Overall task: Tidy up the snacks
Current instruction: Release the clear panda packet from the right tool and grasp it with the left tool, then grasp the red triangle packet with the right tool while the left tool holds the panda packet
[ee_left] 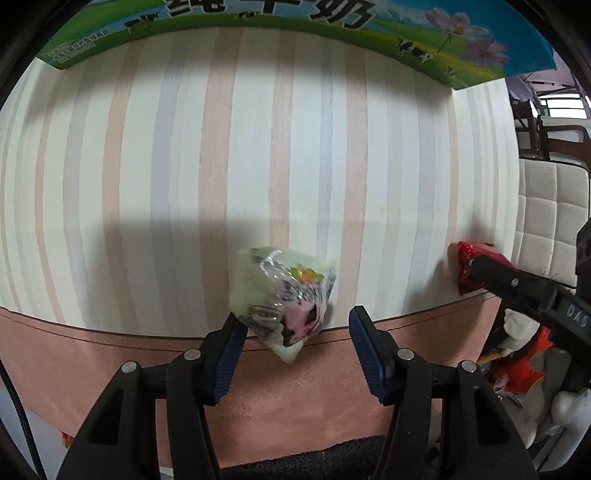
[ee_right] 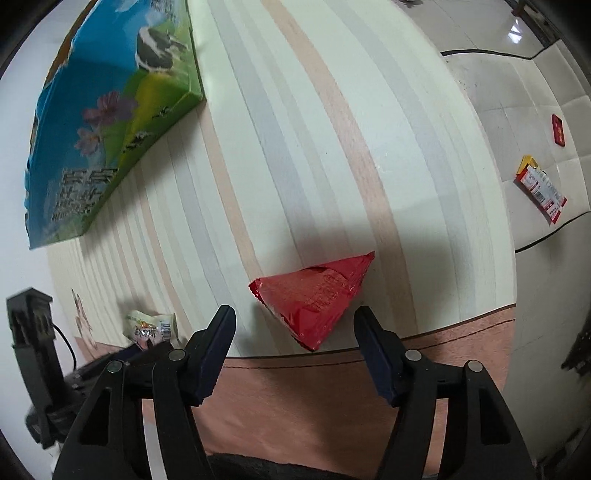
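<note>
A pale green snack packet (ee_left: 282, 299) lies at the near edge of the striped table (ee_left: 258, 147), between the tips of my open left gripper (ee_left: 297, 325). It also shows small in the right wrist view (ee_right: 151, 328). A red triangular snack packet (ee_right: 314, 295) lies at the table's near edge between the tips of my open right gripper (ee_right: 295, 321). In the left wrist view the red packet (ee_left: 474, 266) sits at the right with the right gripper's finger over it. A blue and green milk carton box (ee_right: 110, 122) stands at the far side of the table, and shows in the left view (ee_left: 295, 29).
A white padded seat (ee_right: 535, 147) to the right of the table holds a red and white packet (ee_right: 541, 188) and a small red item (ee_right: 558, 130). Red and white things (ee_left: 524, 354) lie below the table's right edge.
</note>
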{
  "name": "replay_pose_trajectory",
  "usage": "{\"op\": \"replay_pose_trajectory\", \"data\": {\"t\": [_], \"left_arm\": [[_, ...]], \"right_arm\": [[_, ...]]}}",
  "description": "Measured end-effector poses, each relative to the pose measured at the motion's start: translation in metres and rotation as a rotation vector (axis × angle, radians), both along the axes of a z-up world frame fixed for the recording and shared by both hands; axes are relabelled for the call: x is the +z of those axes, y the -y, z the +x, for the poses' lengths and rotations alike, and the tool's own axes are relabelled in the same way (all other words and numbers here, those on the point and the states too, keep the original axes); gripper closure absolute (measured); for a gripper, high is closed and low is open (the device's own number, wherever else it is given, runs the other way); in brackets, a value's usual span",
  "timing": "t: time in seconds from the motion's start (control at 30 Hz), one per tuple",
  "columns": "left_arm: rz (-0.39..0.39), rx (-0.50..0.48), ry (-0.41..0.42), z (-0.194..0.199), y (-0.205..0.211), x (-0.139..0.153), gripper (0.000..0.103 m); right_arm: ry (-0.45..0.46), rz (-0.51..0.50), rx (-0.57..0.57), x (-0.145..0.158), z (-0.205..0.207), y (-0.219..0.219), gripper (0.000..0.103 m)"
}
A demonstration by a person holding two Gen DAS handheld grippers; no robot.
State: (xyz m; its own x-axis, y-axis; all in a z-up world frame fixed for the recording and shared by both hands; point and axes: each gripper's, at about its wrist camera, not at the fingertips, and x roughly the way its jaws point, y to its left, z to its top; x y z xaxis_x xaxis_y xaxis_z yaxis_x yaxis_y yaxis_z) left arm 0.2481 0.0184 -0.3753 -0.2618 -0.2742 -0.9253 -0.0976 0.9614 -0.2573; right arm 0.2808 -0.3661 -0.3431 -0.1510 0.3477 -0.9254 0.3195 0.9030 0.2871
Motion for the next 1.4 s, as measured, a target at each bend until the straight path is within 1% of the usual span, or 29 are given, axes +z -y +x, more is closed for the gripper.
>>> {"op": "replay_pose_trajectory", "data": {"t": [0.1, 0.27, 0.33, 0.47, 0.53, 0.57, 0.67, 0.77, 0.8, 0.97, 1.07, 1.27, 1.3, 1.33, 1.4], "left_arm": [[0.011, -0.01, -0.015, -0.001, 0.004, -0.003, 0.048], [0.046, -0.021, 0.004, 0.002, 0.006, 0.0, 0.048], [0.062, -0.02, 0.005, 0.016, 0.016, 0.002, 0.048], [0.083, -0.02, 0.009, 0.018, 0.015, 0.003, 0.048], [0.085, -0.013, 0.013, 0.019, 0.012, 0.004, 0.048], [0.087, -0.007, 0.014, 0.013, 0.02, 0.006, 0.048], [0.088, 0.0, 0.019, 0.009, 0.026, 0.006, 0.048], [0.115, -0.006, 0.035, 0.005, 0.034, 0.006, 0.054], [0.124, -0.006, 0.038, 0.003, 0.042, 0.004, 0.057], [0.129, -0.001, 0.046, -0.003, 0.041, 0.007, 0.059], [0.132, 0.001, 0.056, -0.008, 0.041, 0.008, 0.062], [0.139, -0.004, 0.089, -0.007, 0.034, 0.025, 0.065], [0.139, -0.009, 0.099, -0.007, 0.034, 0.029, 0.066], [0.139, -0.01, 0.105, -0.007, 0.035, 0.032, 0.074], [0.132, -0.016, 0.118, -0.007, 0.036, 0.04, 0.075]], "right_arm": [[-0.01, 0.014, -0.025, -0.003, 0.002, 0.002, 0.034], [-0.008, 0.001, -0.053, -0.003, 0.003, 0.008, 0.034], [-0.004, -0.005, -0.058, -0.002, 0.004, 0.009, 0.034], [-0.006, -0.027, -0.052, -0.002, 0.007, 0.005, 0.034], [-0.006, -0.046, -0.044, -0.003, 0.008, -0.001, 0.035], [-0.005, -0.059, -0.033, -0.003, 0.009, -0.005, 0.038], [-0.005, -0.097, -0.011, -0.002, 0.008, -0.008, 0.046], [-0.003, -0.11, -0.01, -0.001, 0.006, -0.007, 0.052], [-0.002, -0.112, -0.009, -0.002, 0.006, -0.007, 0.053], [0.01, -0.128, 0.015, 0.0, 0.004, -0.01, 0.055], [0.018, -0.132, 0.027, 0.001, 0.004, -0.018, 0.056], [0.046, -0.124, 0.042, 0.012, 0.004, -0.029, 0.056], [0.051, -0.122, 0.045, 0.014, 0.004, -0.03, 0.056], [0.058, -0.117, 0.048, 0.017, 0.002, -0.031, 0.056], [0.07, -0.108, 0.053, 0.023, 0.001, -0.036, 0.056]]}}
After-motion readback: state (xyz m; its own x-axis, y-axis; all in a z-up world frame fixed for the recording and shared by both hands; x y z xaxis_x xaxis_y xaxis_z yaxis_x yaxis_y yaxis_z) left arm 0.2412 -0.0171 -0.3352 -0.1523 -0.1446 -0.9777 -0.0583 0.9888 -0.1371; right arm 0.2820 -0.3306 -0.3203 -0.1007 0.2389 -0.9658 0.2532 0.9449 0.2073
